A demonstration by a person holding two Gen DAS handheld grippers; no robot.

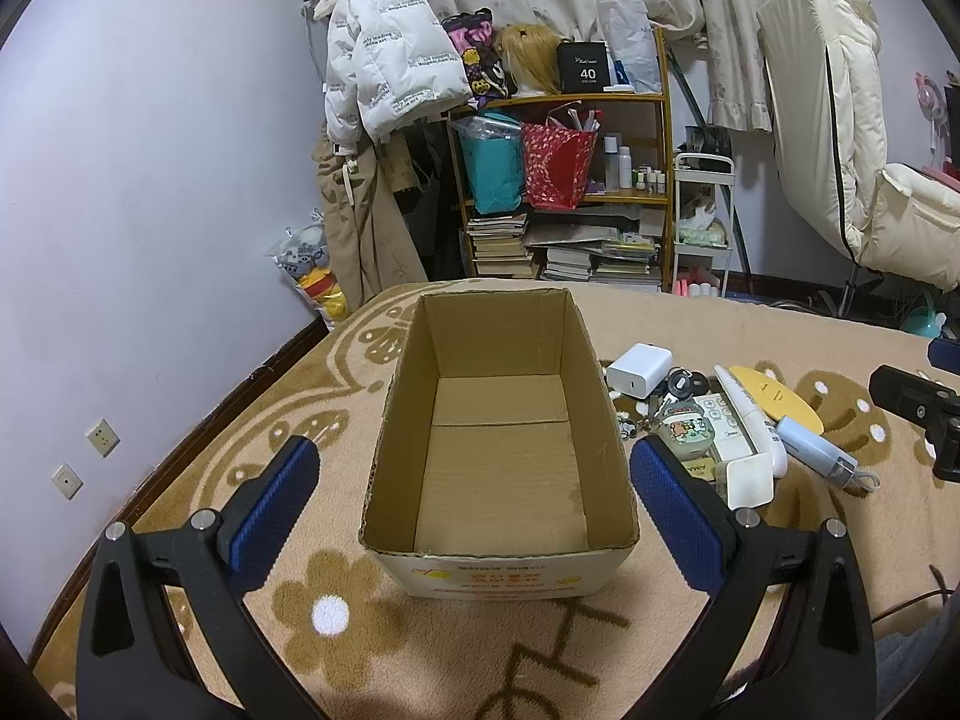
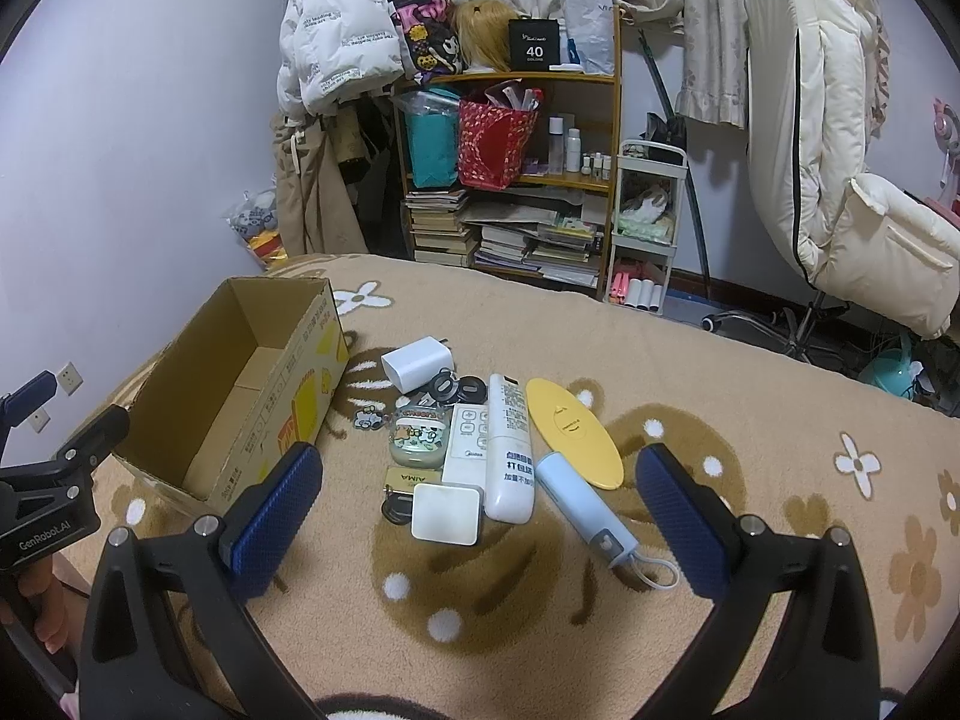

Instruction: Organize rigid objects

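Note:
An empty cardboard box point(image 1: 498, 450) point(image 2: 240, 384) stands open on the flowered blanket. My left gripper point(image 1: 474, 480) is open, its blue pads on either side of the box's near end, above it. To the box's right lies a heap of small items: a white charger point(image 2: 418, 363), a white remote point(image 2: 509, 447), a yellow oval lid point(image 2: 573, 433), a pale blue cylinder with a cord point(image 2: 585, 510), a white square case point(image 2: 446, 513), a cartoon earbud case point(image 2: 418, 435) and keys. My right gripper point(image 2: 480, 498) hangs open over the heap's near end, holding nothing.
The blanket point(image 2: 750, 420) covers a bed or table surface. Behind stand a cluttered wooden shelf point(image 2: 510, 180), a white trolley point(image 2: 651, 222), hanging coats and a cream chair point(image 2: 840, 168). A hand point(image 2: 42, 612) holds the left gripper's handle at the lower left.

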